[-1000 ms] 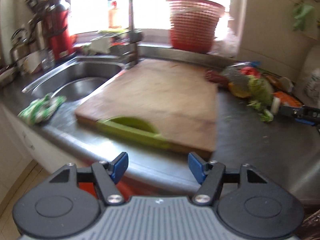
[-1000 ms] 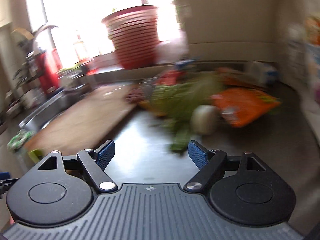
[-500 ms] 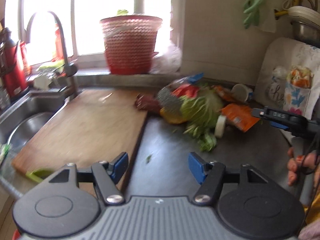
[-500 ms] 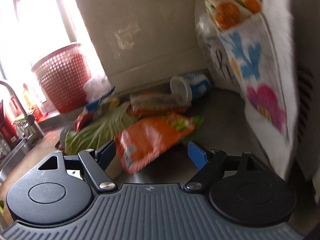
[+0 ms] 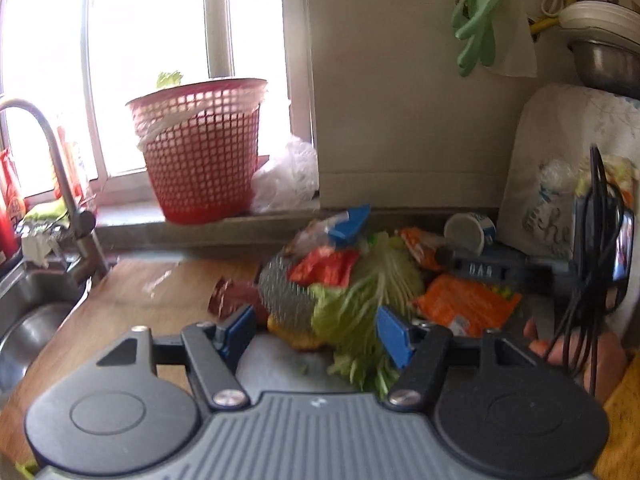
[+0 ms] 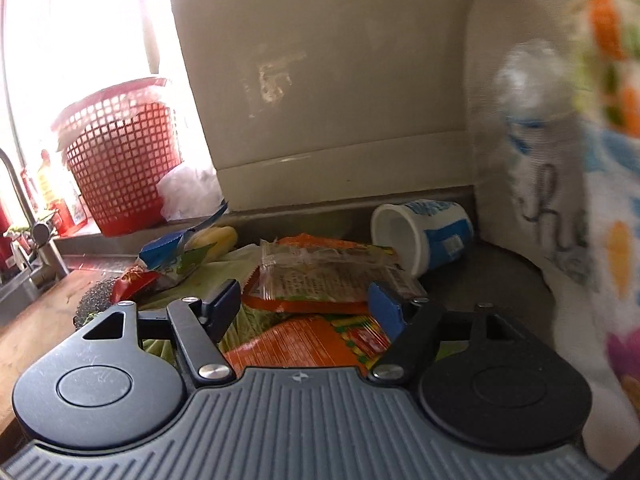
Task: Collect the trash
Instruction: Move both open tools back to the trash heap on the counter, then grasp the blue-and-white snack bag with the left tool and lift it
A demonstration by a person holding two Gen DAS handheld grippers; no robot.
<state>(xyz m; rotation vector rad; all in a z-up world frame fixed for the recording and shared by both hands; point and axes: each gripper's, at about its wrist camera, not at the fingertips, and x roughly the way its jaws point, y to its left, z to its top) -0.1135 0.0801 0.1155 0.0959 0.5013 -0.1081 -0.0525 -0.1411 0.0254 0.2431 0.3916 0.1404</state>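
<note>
Trash [image 6: 320, 276] lies heaped in the back corner of a dark kitchen table [image 6: 492, 276], beside a wooden cutting board [image 5: 132, 300] and below a red mesh basket [image 5: 200, 152] on the windowsill. The heap holds crinkly orange snack wrappers [image 6: 304, 344], a clear plastic packet [image 6: 316, 272], a red wrapper [image 5: 326, 266], limp cabbage leaves [image 5: 372, 292], a steel scouring pad [image 5: 284, 292] and a white and blue paper cup [image 6: 424, 232] tipped on its side against the wall. The right hand-held gripper [image 6: 304, 306] hovers low over the packets with its jaws wide apart; they have just been closing a little, with the clear packet between them but not yet pinched. The left hand-held gripper [image 5: 314, 332] hangs in front of the cabbage and scouring pad, jaws apart and holding nothing. All of this looks light. The wrappers are thin, slick and floppy, so a pinch across a flat edge or a fold should hold better than a grab at the middle. The cabbage is soft and may tear; its thick pale ribs seem the firmest place. The cup would crush easily and is best taken by its rim.
</note>
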